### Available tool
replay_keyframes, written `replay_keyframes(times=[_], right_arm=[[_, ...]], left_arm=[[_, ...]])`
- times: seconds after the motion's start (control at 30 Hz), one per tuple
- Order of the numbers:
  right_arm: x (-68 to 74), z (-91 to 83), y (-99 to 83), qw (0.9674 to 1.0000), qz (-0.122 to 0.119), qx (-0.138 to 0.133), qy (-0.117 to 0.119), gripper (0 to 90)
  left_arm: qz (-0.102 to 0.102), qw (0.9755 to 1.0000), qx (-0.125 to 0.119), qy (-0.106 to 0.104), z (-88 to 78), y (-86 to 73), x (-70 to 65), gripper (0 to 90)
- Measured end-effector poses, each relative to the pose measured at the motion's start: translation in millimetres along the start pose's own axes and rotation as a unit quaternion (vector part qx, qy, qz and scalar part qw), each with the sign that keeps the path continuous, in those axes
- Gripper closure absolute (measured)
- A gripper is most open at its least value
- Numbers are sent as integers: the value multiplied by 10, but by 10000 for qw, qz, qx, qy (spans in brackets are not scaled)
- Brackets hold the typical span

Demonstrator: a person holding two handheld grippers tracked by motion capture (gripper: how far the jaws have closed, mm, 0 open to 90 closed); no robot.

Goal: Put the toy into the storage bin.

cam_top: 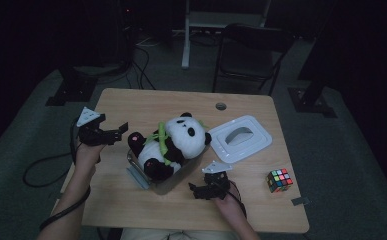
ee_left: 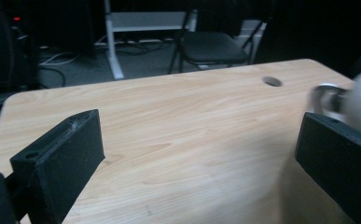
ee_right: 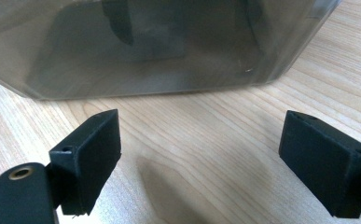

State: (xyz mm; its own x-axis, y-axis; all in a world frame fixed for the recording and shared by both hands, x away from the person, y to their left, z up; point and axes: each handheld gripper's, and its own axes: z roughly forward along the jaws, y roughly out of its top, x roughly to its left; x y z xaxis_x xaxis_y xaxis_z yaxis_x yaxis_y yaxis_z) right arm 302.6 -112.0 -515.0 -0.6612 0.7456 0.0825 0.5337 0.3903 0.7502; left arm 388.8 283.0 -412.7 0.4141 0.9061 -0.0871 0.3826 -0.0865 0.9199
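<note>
High view: left claw [cam_top: 112, 134] spread wide, empty, near panda [cam_top: 173, 145]; right claw [cam_top: 201, 190] spread, empty.

I work at a light wooden table [cam_top: 131, 102] with a round cable hole [cam_top: 221, 106] near its far edge. Beyond it a dark chair [cam_top: 248, 50] stands beside a pale desk frame [cam_top: 201, 25]. The room is dim, the floor [cam_top: 26, 135] grey-green, cables [cam_top: 141, 70] trailing far left.

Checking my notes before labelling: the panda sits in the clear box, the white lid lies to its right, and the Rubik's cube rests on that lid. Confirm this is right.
Not quite. The Rubik's cube rests on the table nearer the person, apart from the white lid; the high view shows it. The panda does sit in the clear box.
</note>
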Motion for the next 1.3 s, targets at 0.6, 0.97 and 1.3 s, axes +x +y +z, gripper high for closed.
replay_keyframes(times=[0.6, 0.97, 1.3], right_arm=[[22, 57, 153, 9997, 123, -160, -165, 125], [-50, 22, 184, 9987, 379, -256, -243, 126], [-72, -15, 181, 9987, 376, -251, -222, 126]], left_arm=[[39, 9963, 830, -211, 590, -513, 20, 19], [396, 9941, 965, -299, 646, -528, -159, 19], [344, 9931, 1062, -361, 583, -569, -234, 20]])
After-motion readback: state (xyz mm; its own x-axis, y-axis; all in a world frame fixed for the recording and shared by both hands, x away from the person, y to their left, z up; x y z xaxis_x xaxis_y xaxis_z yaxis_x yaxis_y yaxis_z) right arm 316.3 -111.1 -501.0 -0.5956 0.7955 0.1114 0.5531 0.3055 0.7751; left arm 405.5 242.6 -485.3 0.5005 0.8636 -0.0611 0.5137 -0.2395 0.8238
